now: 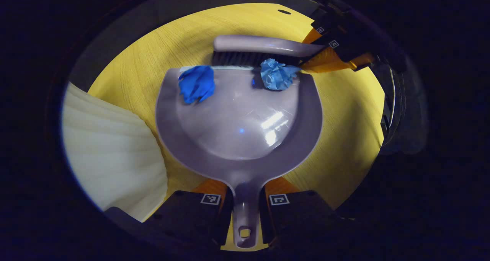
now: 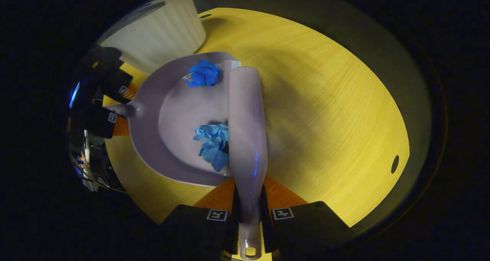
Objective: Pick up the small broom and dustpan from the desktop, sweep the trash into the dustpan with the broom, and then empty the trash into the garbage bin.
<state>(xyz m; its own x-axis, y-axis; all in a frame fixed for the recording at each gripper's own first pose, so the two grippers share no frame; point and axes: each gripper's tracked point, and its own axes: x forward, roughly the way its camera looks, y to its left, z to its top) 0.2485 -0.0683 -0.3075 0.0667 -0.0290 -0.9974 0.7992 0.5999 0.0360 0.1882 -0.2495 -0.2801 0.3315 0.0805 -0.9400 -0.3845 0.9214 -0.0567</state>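
While the left tool [image 1: 245, 215] clamps the dustpan [image 1: 237, 127] handle, the pan lies flat on the yellow table [image 1: 344, 111]. Right tool [image 2: 249, 222] clamps the broom [image 2: 247, 131], bristles at the pan's lip. Two blue paper wads [image 1: 197, 83] [image 1: 277, 74] sit inside the pan.

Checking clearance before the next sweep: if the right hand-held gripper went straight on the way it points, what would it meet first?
Probably nothing new: the right hand-held gripper points along the broom it grips. Beyond the broom's tip lies bare yellow desktop; depth is unclear.
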